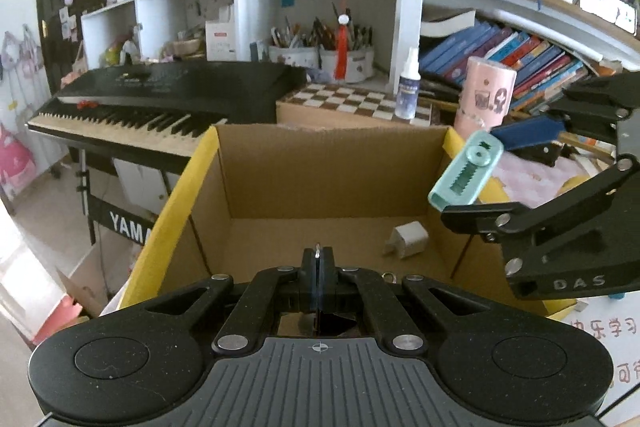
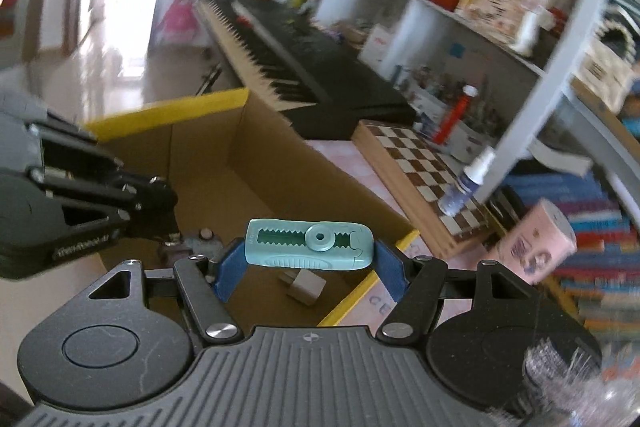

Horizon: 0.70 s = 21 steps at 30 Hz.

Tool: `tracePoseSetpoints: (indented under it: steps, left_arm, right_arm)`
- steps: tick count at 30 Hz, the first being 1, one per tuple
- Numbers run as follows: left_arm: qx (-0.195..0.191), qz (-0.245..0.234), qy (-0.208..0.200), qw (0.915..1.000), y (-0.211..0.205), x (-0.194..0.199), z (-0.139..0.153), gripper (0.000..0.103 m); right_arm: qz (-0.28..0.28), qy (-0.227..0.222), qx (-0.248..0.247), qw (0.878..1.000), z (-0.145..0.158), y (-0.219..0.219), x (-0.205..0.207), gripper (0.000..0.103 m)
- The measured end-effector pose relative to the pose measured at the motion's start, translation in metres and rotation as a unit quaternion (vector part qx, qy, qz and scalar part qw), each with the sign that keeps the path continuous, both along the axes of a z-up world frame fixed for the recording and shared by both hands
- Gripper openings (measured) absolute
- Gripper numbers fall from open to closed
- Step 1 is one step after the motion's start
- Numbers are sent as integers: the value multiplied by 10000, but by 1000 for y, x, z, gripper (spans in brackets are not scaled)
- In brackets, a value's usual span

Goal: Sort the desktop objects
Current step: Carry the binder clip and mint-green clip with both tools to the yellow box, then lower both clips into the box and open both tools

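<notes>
An open cardboard box (image 1: pixel 208 155) with yellow-taped flaps fills the middle of both views, and a white charger plug (image 1: pixel 408 239) lies on its floor. My left gripper (image 1: pixel 317 259) is shut over the box's near edge, with a thin metal loop (image 1: pixel 317 247) pinched between its tips. In the right wrist view, small metal pieces dangle under the left gripper (image 2: pixel 170 223). My right gripper (image 2: pixel 310 259) is shut on a teal slide eraser case (image 2: pixel 310 245), with its blue pads (image 2: pixel 390 269) on the two ends. That case (image 1: pixel 460 183) hangs above the box's right side.
A black keyboard (image 1: pixel 160 95) stands behind the box to the left. Behind the box lie a chessboard (image 1: pixel 352 103), a spray bottle (image 1: pixel 408 87) and a pink cylinder (image 1: pixel 486 95). Crowded shelves of books (image 1: pixel 520 59) and pen cups rise further back.
</notes>
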<state>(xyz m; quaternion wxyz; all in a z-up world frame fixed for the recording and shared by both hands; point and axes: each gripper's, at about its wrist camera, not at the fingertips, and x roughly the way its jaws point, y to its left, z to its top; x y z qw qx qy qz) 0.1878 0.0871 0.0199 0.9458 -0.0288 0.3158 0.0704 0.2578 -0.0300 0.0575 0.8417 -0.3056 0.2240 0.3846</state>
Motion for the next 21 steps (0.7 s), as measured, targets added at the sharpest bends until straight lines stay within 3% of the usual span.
tracePoseSetpoints:
  steps: [6, 21]
  left_arm:
    - [-170, -52, 297, 9994, -2, 7, -13, 0]
    - [-82, -34, 390, 9992, -17, 8, -12, 2]
  right_arm:
    - [569, 28, -521, 9970, -13, 13, 14, 66]
    - [1617, 285, -1499, 9750, -46, 40, 33, 66]
